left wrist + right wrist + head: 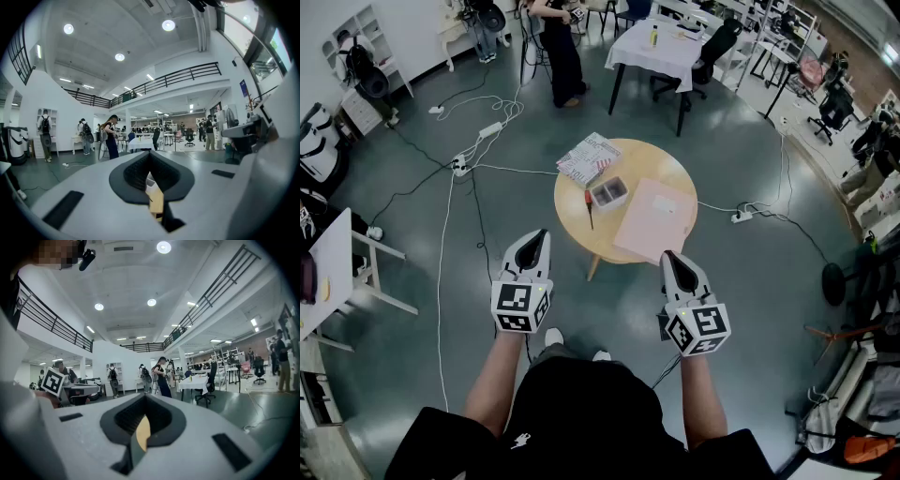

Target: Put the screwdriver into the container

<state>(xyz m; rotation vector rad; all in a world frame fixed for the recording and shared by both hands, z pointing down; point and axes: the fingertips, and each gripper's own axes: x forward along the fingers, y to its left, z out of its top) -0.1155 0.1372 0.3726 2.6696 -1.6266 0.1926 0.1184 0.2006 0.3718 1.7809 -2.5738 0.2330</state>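
Note:
A screwdriver (pixel 589 208) with a red handle lies on the round wooden table (pixel 577 240), just left of a small clear container (pixel 608 193). My left gripper (pixel 536 234) hangs over the floor in front of the table's left side, shut and empty. In front of the table's right side, my right gripper (pixel 671 255) is also shut and empty, its tip near the table's front edge. Both are well short of the screwdriver. In the left gripper view the left gripper (pixel 151 161) has its jaws together, and the right gripper view shows the right gripper (pixel 144 401) the same way.
A pink board (pixel 656 219) covers the table's right half and a patterned booklet (pixel 589 158) lies at its far edge. Cables and a power strip (pixel 490 130) cross the floor on the left. A white-clothed table (pixel 661 47) and a standing person (pixel 562 56) are beyond.

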